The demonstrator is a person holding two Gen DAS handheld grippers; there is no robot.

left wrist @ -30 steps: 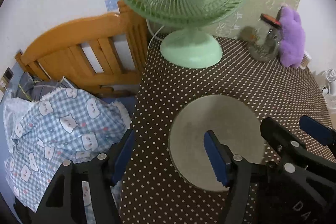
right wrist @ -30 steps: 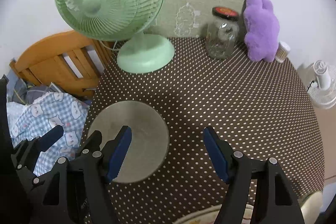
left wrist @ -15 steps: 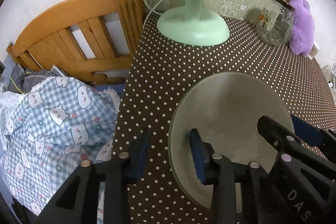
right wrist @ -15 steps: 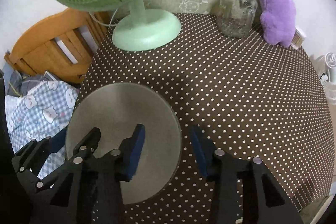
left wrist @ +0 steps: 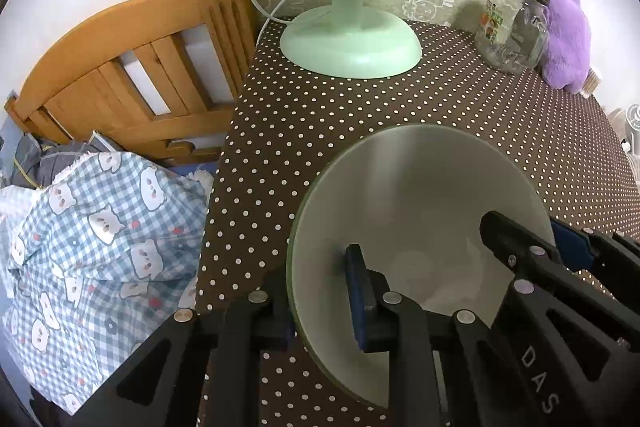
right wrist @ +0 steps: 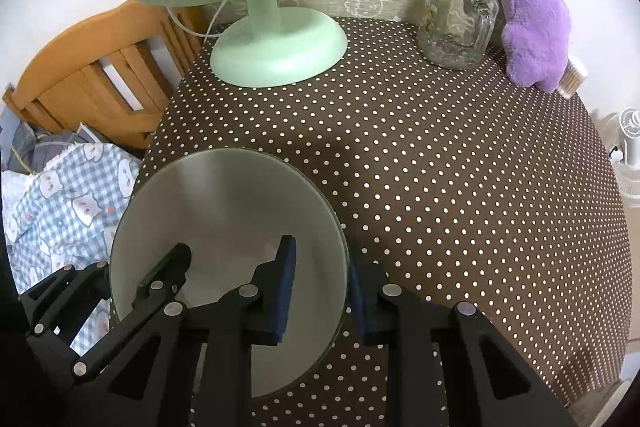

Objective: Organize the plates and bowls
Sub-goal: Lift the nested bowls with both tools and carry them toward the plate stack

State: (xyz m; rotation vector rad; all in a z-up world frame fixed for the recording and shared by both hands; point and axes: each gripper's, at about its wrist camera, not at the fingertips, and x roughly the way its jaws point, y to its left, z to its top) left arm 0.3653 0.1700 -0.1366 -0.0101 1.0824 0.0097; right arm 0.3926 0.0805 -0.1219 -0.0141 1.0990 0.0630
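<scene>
While the bowl (left wrist: 420, 195) sits on the counter (right wrist: 440, 167), the left claw (left wrist: 320, 303) and the right claw (right wrist: 320, 291), jaws just closing, each pinch its rim

Both the left gripper (left wrist: 320, 301) and the right gripper (right wrist: 320, 291) are built of matte black angular link arms joined by round silver screws, with dark blue pads lining the jaws, and white letters "DAS" mark one black arm.
</scene>
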